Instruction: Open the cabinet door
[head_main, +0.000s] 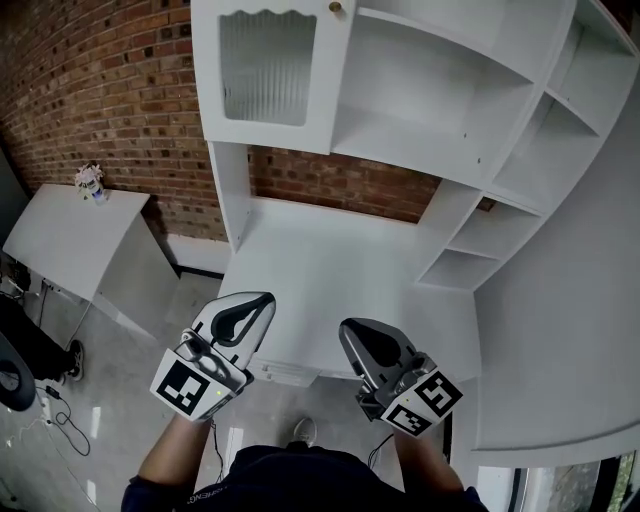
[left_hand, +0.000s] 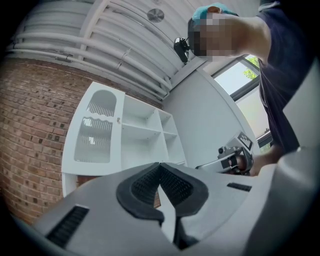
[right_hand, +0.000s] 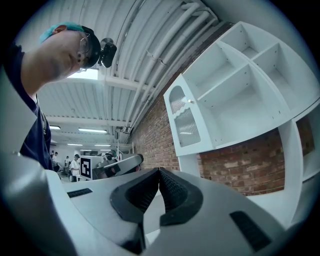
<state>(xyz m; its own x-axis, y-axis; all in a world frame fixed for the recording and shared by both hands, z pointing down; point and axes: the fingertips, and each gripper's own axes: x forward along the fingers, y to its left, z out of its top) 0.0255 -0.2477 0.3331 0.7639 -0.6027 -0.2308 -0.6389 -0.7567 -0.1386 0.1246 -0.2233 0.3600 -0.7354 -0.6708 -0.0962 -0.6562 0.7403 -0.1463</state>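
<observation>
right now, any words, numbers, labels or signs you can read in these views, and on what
No readable text.
Black-and-white square marker on left tool: pattern only.
Matching marker on right tool: pattern only.
Pale print on dark shirt: too small to read.

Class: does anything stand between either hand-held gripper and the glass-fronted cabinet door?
Nothing visible does. The left hand-held gripper and right hand-held gripper sit low before the desk; only open air lies up to the cabinet door and its knob.

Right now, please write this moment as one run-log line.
door: closed | left gripper: shut, empty | right gripper: shut, empty | both away from door
</observation>
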